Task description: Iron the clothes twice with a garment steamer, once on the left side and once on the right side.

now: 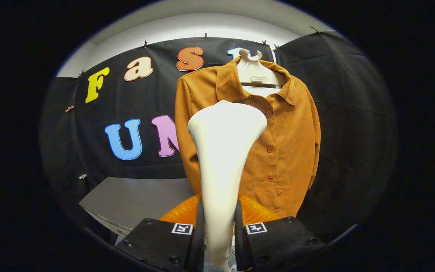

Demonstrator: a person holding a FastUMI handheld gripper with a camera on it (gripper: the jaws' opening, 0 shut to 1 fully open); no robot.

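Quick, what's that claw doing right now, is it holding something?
Claw: closed on the white garment steamer, both fingers pressing its handle, head raised against the orange shirt.

Your gripper point(219, 236) has both fingers pressed on the white steamer point(223, 151) — its wide head raised against the left front of the orange shirt point(285, 143), which hangs buttoned on a white hanger point(253, 70).
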